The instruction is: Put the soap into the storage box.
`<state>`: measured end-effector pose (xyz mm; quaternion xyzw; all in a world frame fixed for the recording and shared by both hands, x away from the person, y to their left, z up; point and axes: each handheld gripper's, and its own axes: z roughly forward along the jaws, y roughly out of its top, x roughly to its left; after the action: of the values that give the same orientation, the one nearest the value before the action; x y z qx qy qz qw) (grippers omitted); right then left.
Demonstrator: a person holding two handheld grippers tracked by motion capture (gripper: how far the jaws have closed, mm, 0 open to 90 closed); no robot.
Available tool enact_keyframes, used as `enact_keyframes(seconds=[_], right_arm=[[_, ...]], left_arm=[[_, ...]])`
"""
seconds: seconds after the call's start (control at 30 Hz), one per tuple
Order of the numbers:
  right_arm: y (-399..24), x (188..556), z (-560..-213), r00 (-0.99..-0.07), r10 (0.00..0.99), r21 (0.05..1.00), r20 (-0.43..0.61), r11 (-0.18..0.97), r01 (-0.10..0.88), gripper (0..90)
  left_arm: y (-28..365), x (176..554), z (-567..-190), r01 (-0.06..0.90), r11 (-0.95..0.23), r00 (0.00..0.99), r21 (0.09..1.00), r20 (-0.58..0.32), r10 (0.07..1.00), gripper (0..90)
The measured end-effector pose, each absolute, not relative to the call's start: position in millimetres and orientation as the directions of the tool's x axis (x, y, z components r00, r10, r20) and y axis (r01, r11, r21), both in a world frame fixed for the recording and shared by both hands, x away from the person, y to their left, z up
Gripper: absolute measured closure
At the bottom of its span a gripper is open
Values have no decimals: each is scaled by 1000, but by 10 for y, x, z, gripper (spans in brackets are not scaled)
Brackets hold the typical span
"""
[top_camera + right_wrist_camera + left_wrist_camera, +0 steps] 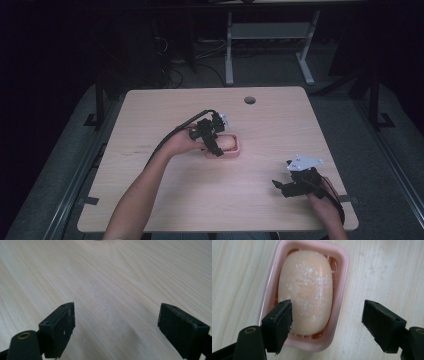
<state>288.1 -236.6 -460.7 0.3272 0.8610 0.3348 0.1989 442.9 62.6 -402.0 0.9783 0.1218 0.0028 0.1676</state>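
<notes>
Glossy pink plastic dish (342,267), matt peach soap (307,287) dusted white, pale wood-grain table (387,270)

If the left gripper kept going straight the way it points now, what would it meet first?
Most likely the soap bar lying in the pink soap dish. The left gripper is open and aimed down at it, one finger already over the bar's edge. Depth is unclear.

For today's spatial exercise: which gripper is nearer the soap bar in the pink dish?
Left. The left gripper hovers open over the soap bar; the right gripper is open, far off near the table's edge.
</notes>
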Motion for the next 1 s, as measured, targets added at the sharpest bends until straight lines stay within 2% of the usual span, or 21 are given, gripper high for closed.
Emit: enact_keyframes(seconds=[1.0], right_arm=[[-2348, 2887, -4615, -706, 696, 697, -129, 570, 434, 138]], left_arm=[[789, 4235, -4064, 245, -906, 968, 346, -42, 246, 234]])
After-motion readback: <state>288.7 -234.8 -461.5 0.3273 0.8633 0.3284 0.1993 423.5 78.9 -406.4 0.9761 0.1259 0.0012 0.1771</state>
